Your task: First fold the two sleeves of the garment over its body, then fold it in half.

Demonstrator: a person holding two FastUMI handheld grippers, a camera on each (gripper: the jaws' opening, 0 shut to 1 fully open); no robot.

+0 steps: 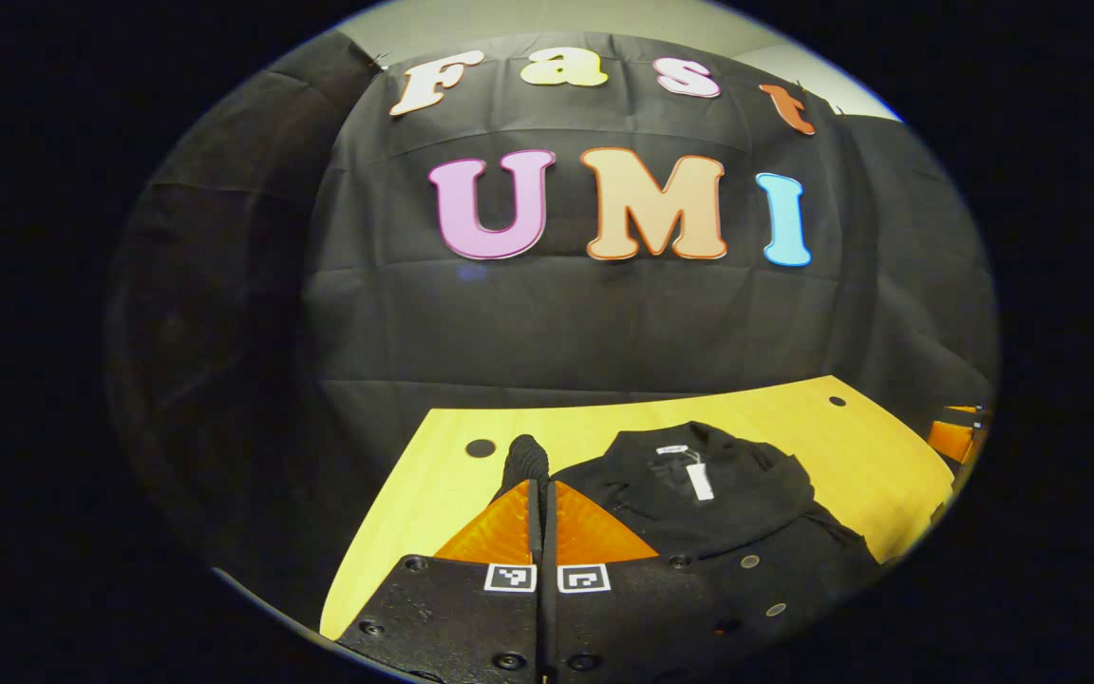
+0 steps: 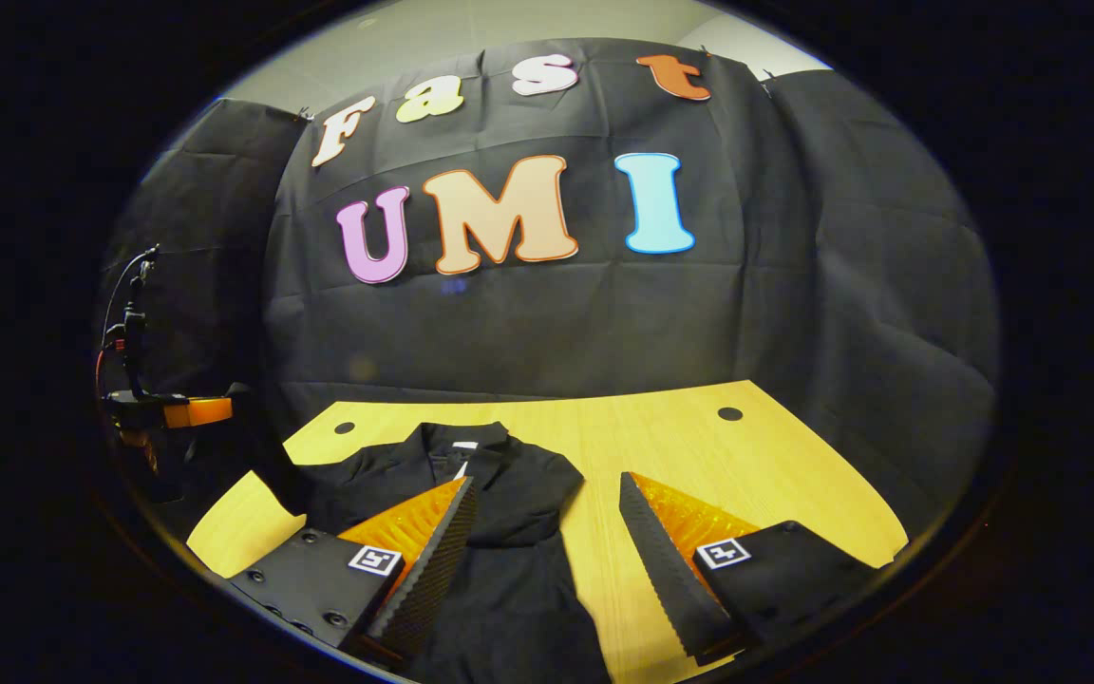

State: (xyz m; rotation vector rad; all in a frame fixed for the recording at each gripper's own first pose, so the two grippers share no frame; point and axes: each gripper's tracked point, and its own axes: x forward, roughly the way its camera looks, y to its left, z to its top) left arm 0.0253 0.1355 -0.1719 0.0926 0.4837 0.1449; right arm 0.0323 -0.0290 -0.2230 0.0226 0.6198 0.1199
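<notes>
Left gripper (image 1: 541, 494) pinches a sleeve (image 1: 525, 458) of the black garment (image 2: 471, 494); right gripper (image 2: 547, 503) hangs spread above it

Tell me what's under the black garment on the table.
The black garment lies on a yellow wooden table, whose bare top shows all around it. Whatever sits directly beneath the cloth is covered. The left tool is pinching a dark fold of it.

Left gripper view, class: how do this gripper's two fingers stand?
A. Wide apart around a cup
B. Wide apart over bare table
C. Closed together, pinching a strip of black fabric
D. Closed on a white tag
C: the left gripper has its fingers pressed together, with a strip of the black garment rising between their tips above the yellow table.
</notes>
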